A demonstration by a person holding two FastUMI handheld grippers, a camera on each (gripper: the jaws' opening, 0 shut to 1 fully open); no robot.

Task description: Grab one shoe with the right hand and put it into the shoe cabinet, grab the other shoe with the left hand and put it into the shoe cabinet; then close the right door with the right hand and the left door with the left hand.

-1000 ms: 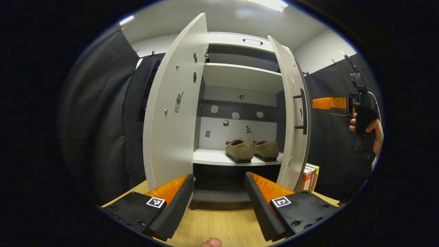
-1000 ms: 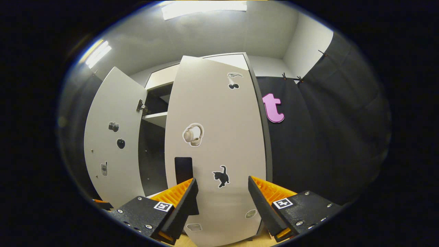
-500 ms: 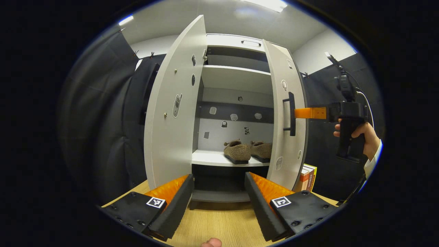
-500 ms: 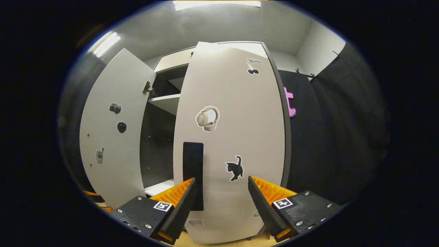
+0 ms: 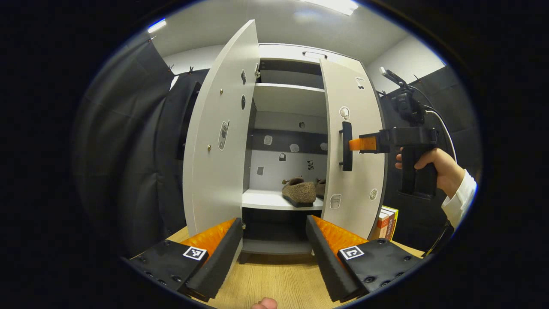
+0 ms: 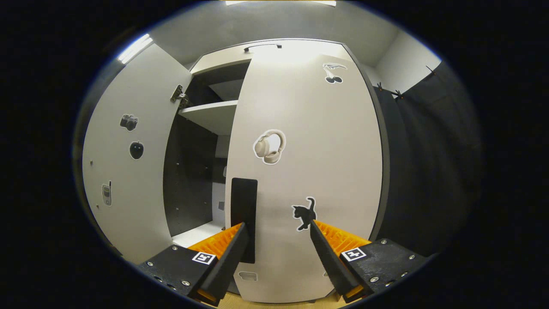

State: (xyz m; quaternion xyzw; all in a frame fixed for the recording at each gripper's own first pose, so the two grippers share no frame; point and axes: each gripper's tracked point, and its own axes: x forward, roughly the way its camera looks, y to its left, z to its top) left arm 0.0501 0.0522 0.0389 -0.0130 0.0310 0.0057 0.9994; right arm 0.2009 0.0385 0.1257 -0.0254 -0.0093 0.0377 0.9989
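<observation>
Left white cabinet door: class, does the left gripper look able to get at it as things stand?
Probably yes: the left white cabinet door stands open just beyond the open left gripper, with bare wooden tabletop between.

Books (image 5: 388,222) upright on wooden table (image 5: 274,281), at table's far right edge, against black cloth (image 5: 128,171). Cloth hangs behind table on both sides, clipped at top. White ceiling above table, light strips (image 5: 339,5) glowing. White wall (image 5: 399,71) above cloth, right of table.
</observation>
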